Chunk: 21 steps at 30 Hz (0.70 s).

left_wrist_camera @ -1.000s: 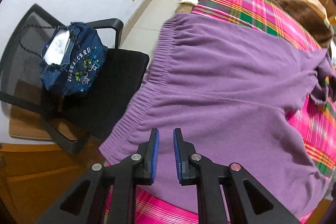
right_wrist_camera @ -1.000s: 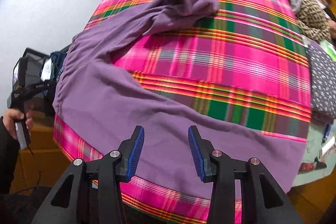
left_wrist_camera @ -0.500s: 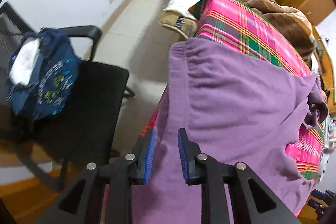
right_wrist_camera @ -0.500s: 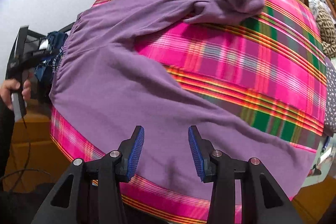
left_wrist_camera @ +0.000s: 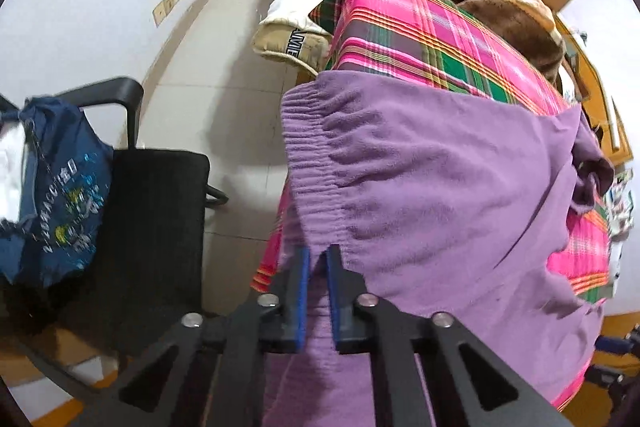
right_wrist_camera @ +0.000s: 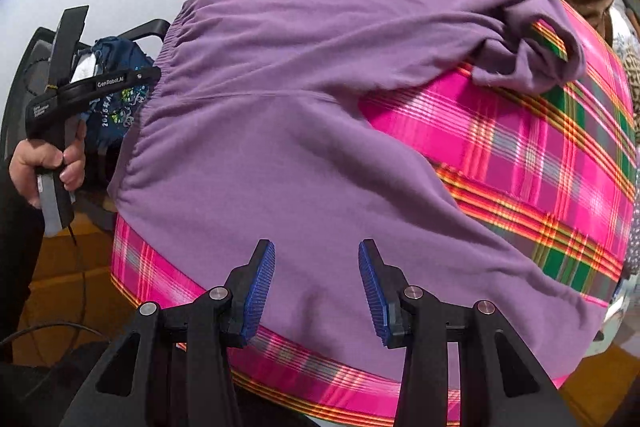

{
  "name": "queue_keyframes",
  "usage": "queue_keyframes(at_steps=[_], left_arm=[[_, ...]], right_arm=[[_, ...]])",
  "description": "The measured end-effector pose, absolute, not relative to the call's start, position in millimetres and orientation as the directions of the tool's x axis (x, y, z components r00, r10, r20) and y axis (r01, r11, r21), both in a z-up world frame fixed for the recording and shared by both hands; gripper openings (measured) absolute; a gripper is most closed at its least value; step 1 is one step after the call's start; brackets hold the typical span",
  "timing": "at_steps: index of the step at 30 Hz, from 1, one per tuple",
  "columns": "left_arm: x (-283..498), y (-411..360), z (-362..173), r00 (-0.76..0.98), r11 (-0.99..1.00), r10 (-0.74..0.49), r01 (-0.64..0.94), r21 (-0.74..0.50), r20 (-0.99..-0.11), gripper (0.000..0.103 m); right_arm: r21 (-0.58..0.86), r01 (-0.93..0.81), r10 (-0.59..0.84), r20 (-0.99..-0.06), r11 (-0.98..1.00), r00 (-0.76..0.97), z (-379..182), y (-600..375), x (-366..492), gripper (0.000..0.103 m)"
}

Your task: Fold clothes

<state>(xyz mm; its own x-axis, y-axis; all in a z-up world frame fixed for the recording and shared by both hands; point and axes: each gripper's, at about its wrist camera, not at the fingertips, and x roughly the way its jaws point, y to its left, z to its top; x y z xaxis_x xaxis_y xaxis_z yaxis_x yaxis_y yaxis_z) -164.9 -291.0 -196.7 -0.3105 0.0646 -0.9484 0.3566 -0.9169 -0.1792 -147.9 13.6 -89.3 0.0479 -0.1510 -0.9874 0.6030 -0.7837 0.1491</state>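
Now left tool (left_wrist_camera: 318, 267) pinching purple trousers (left_wrist_camera: 440, 187) waistband corner.

1. Left gripper (left_wrist_camera: 318, 259): its blue-padded jaws stand nearly together, with only a narrow slit between them, and purple cloth sits in that slit at the tips.
2. In the right wrist view the left gripper (right_wrist_camera: 86, 87) shows at the far left, its black body reaching right.
3. The person's left hand (right_wrist_camera: 48, 159) wraps the handle, fingers curled round it; a dark sleeve runs down below the wrist.
4. Right gripper (right_wrist_camera: 316, 259): jaws spread wide apart, blue ribbed pads facing each other, nothing between them.
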Motion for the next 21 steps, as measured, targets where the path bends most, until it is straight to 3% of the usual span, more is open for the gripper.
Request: queue_keyframes(at_steps=[8, 14, 21], left_arm=[[-166.2, -299.2, -205.2, -0.263, -0.94, 0.042, 0.317, -0.128, -0.964, 0.005], [-177.4, -290.6, -171.9, -0.199, -0.936, -0.105, 0.351, 0.029, -0.974, 0.007], [-177.4, -295.8, -145.3, -0.15, -0.908, -0.09, 0.418, 0.02, -0.985, 0.008]], right_arm=[[0.128, 0.639, -0.123, -0.991, -0.758, 0.052, -90.1, -17.4, -141.9, 0.045], [0.109, 0.654, -0.107, -0.993, -0.749, 0.044, -90.3, -30.1, -141.9, 0.045], [0.101, 0.66, -0.098, -0.994, -0.744, 0.041, -92.3, -37.5, -143.6, 0.045]])
